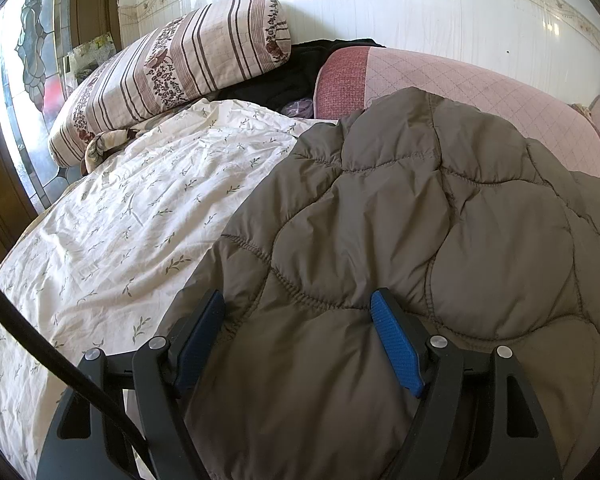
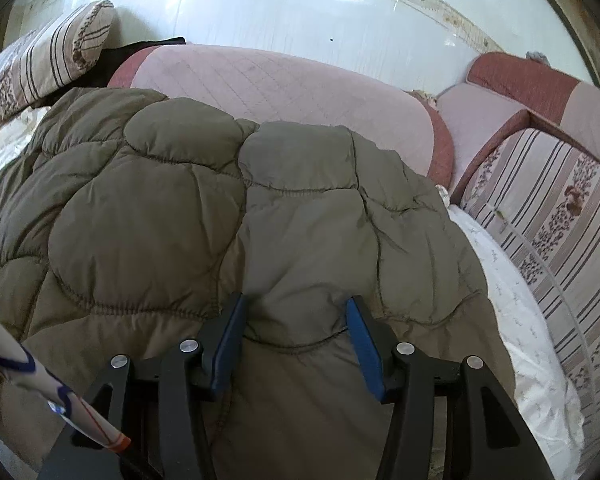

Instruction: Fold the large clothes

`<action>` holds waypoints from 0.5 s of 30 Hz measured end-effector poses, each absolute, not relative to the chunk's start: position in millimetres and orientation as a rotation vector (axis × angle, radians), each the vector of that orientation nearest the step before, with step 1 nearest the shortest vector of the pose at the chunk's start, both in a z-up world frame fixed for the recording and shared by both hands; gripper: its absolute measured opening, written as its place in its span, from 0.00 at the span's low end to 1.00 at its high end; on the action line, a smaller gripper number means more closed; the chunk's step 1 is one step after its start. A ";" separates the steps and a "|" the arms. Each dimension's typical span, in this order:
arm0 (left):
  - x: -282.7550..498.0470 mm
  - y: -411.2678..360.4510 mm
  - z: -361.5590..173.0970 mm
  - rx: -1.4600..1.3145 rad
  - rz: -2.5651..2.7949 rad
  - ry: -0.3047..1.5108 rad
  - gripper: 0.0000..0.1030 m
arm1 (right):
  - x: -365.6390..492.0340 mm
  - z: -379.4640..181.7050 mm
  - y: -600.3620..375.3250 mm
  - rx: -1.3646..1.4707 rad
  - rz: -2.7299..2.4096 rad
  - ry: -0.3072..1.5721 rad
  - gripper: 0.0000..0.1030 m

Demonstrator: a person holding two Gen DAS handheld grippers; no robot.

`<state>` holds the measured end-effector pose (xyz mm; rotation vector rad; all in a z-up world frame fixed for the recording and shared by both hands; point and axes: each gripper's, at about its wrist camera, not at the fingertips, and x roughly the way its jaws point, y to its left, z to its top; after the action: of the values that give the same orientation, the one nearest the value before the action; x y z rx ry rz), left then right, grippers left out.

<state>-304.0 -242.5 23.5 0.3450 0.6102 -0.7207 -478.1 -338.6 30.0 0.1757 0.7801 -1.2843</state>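
Straddling olive quilted jacket (image 1: 400,208) w/ no readable label, left gripper (image 1: 298,308) & right gripper (image 2: 296,312) both apart.

To the left of your left claw (image 1: 298,340) the white sheet (image 1: 120,216) lies bare (wrinkled, nothing on it) up to the striped pillow (image 1: 172,68). Ahead of both claws the puffy jacket (image 2: 220,208) fills the bed, backed by the pink cushion (image 2: 280,84). To the right of your right claw (image 2: 296,344), only a narrow sheet strip before another striped cushion (image 2: 560,220).

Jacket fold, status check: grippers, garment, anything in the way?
Left gripper and right gripper both astride puffy folds, grip unconfirmed. Olive quilted jacket bunched on the floral sheet. Nothing obstructing.
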 end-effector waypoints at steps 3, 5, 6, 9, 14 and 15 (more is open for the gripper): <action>-304.2 -242.6 23.4 0.345 -0.721 0.610 0.73 | -475.0 29.9 -336.3 0.148 -1.296 0.791 0.55; -304.1 -242.6 23.4 0.345 -0.721 0.610 0.73 | -475.1 30.2 -336.7 0.146 -1.297 0.792 0.55; -304.2 -242.6 23.4 0.345 -0.721 0.610 0.73 | -474.9 30.0 -336.6 0.147 -1.296 0.792 0.55; -304.2 -242.6 23.3 0.346 -0.721 0.610 0.73 | -475.1 29.9 -336.5 0.145 -1.297 0.792 0.55; -304.1 -242.7 23.3 0.345 -0.721 0.610 0.73 | -474.8 29.6 -335.6 0.135 -1.301 0.795 0.55; -303.9 -242.9 23.2 0.345 -0.721 0.610 0.73 | -474.2 29.4 -335.4 0.134 -1.302 0.796 0.55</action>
<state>-303.9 -242.9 23.2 0.3454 0.6101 -0.7209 -474.2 -335.4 29.4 0.1343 0.7957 -1.3018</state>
